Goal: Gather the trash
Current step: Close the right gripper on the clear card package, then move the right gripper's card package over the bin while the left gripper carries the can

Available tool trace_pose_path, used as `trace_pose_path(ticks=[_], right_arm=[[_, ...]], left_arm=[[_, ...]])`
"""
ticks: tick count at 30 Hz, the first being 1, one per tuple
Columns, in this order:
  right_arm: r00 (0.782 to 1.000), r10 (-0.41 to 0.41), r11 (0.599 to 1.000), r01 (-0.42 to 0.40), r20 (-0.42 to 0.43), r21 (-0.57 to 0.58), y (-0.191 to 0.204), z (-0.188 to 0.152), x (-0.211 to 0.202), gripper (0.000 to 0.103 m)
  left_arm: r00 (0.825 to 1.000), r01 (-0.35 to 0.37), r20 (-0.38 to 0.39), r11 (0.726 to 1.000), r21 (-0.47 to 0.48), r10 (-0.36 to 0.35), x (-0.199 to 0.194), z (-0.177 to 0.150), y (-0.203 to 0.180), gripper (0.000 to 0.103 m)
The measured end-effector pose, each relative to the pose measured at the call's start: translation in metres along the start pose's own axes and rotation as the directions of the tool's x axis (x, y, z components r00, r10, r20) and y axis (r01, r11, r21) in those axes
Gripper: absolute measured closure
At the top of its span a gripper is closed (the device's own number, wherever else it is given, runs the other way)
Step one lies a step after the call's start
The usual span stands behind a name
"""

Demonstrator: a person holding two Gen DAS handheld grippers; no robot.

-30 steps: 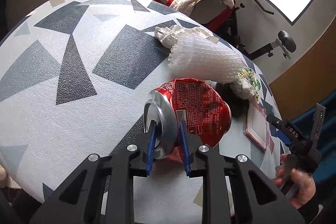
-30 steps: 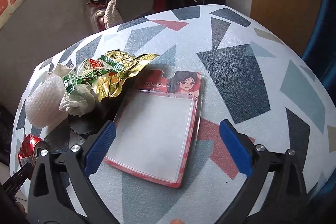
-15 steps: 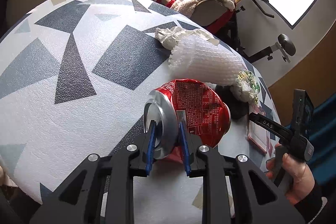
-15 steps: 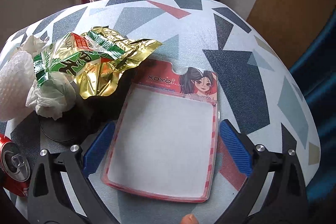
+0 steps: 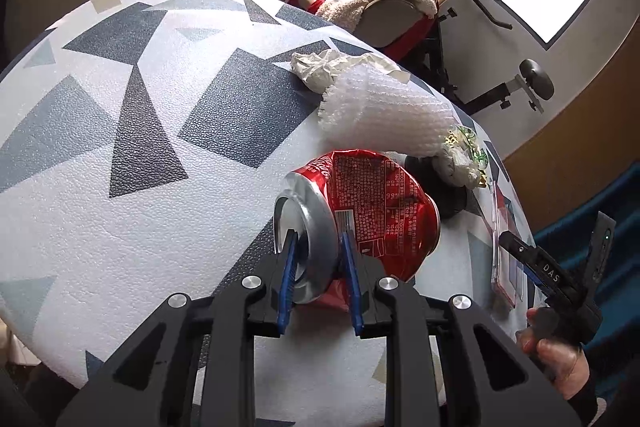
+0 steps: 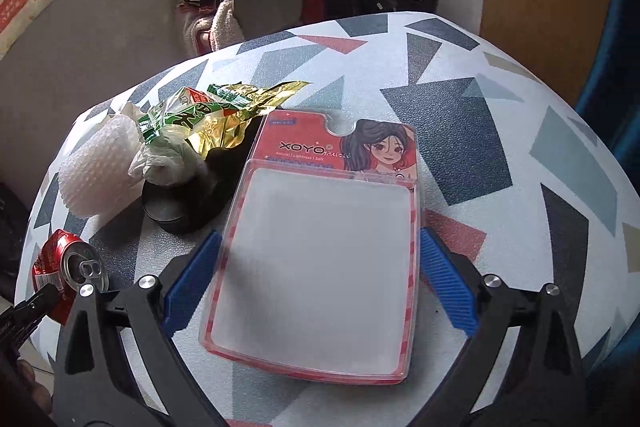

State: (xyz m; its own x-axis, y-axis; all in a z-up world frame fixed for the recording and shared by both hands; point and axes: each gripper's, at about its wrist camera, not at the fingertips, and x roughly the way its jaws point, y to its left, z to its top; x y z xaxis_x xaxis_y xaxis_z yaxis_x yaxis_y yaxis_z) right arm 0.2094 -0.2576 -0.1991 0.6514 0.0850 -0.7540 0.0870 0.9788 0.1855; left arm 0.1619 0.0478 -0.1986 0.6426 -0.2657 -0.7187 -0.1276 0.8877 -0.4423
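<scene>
Left claw (image 5: pixel 318 259): clamped on rim of crushed red soda can (image 5: pixel 372 215), near surface (image 5: pixel 120 227) edge. Right claw (image 6: pixel 316 277): wide, blue pads flanking XOYO blister pack (image 6: pixel 320 251). Beyond: black lid (image 6: pixel 176 207), gold-green snack wrapper (image 6: pixel 216 115), bubble wrap (image 6: pixel 96 175).

I am bringing the right gripper (image 6: pixel 318 277) in over the blister pack (image 6: pixel 320 251), which a second ago lay ahead of the blue pads (image 6: pixel 188 289) and is now sitting between them, its side edges just beside each pad. The pack is filling more of the right wrist view. In the left wrist view, my right hand (image 5: pixel 554 355) is shifting lower again after rising half a second ago.
</scene>
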Motion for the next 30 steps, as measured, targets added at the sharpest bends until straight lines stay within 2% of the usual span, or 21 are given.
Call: trace_pose_path(ticks=[7,13,22,30], right_arm=[[0.993,0.055,0.998,-0.051,0.102,-0.037,0.006,-0.031,-0.044,0.008],[0.984,0.128,0.990,-0.118,0.126,-0.079,0.022,-0.050,-0.071,0.008],[0.966,0.244,0.957,-0.226,0.084,-0.181,0.056,-0.095,-0.108,0.008],[0.956,0.292,0.928,-0.277,0.025,-0.250,0.081,-0.132,-0.131,0.008]], left_arm=[[0.999,-0.017,0.029,0.994,0.104,0.014,-0.023,-0.004,-0.009,0.081],[0.998,-0.027,0.063,0.985,0.170,0.017,-0.052,-0.012,-0.015,0.081],[0.992,-0.062,0.122,0.972,0.227,0.035,-0.105,-0.034,-0.011,0.081],[0.989,-0.070,0.140,0.974,0.214,0.040,-0.140,-0.058,0.005,0.081]])
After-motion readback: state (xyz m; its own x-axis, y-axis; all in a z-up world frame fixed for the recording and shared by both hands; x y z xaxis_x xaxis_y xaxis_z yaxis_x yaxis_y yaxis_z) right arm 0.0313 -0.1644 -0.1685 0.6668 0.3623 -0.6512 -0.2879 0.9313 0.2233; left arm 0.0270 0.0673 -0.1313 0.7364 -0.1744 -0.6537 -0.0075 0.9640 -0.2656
